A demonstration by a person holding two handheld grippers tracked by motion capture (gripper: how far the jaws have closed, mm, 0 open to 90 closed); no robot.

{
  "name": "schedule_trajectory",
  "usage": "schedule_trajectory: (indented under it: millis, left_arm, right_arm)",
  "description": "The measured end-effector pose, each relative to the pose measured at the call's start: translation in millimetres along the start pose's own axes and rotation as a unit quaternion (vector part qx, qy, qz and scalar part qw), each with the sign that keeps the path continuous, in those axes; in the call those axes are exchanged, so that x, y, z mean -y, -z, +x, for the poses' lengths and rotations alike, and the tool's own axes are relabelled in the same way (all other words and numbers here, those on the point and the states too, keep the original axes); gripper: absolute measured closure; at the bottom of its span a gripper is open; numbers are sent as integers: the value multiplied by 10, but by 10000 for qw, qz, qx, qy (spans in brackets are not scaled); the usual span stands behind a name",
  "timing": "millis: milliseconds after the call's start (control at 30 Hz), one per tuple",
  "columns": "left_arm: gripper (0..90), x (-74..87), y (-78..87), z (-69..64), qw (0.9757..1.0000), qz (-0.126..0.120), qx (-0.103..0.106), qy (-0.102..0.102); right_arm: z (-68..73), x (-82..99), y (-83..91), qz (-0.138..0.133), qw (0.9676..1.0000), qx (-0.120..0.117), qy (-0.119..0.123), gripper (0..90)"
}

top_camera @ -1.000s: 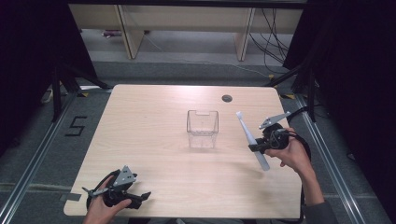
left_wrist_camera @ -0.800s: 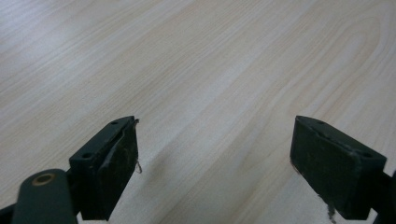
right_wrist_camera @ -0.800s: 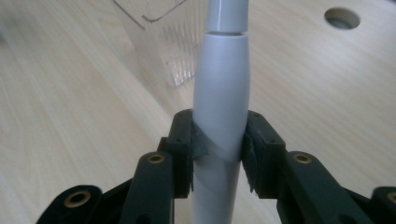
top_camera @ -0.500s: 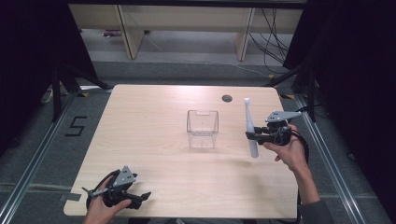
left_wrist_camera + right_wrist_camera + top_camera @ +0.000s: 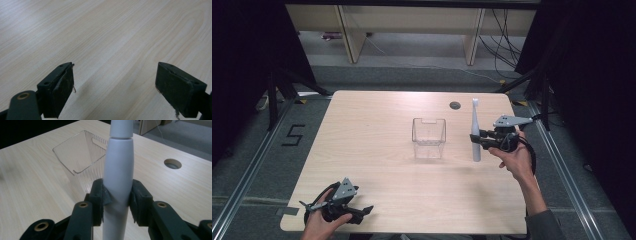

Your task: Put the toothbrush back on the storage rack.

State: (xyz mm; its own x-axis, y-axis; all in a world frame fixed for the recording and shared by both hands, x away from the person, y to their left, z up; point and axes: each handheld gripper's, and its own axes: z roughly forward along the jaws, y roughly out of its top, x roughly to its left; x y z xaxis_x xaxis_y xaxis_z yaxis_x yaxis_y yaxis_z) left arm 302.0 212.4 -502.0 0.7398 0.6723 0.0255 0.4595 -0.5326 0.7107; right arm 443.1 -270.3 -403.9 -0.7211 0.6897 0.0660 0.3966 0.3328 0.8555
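Right tool [image 5: 475, 140] clamped on upright white toothbrush [image 5: 475, 131], beside clear bin [image 5: 429, 137]

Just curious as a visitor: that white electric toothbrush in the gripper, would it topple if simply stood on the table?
Probably yes. The toothbrush is tall and slim, so it likely tips easily. Its handle looks smooth and rounded, so it may slip or roll. It appears stiff, staying straight where the right gripper clamps it beside the clear bin.
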Motion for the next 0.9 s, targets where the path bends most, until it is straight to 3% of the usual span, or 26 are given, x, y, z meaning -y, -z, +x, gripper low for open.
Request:
schedule_trajectory:
  millis: [33,67,133,200,233,533,633,900]
  left_arm:
    - [149,-5,3,7,10000,25,4,-48]
    - [149,-5,3,7,10000,25,4,-48]
    - [149,-1,-2,2,10000,16,3,-40]
    - [149,5,-3,5,10000,17,1,-6]
    - [149,7,-1,0,10000,-16,-14,49]
    - [150,6,-11,-7,9999,-65,22,118]
    - [149,0,-6,1,10000,-51,-6,45]
    - [149,2,-13,-9,9999,-72,40,104]
  right_arm:
    - [-15,-15,-4,8,9999,12,149,670]
    - [9,-21,-21,20,10000,-70,16,670]
    - [8,-48,-44,-82,9999,-1,147,670]
    - [29,-62,-44,-47,10000,-59,32,670]
    - [23,-100,-43,-47,9998,-68,170,670]
    - [64,-219,-52,-41,9999,-81,94,671]
    - [89,-307,-46,-17,9999,-127,94,670]
    - [167,-501,-48,-113,9998,-151,102,671]
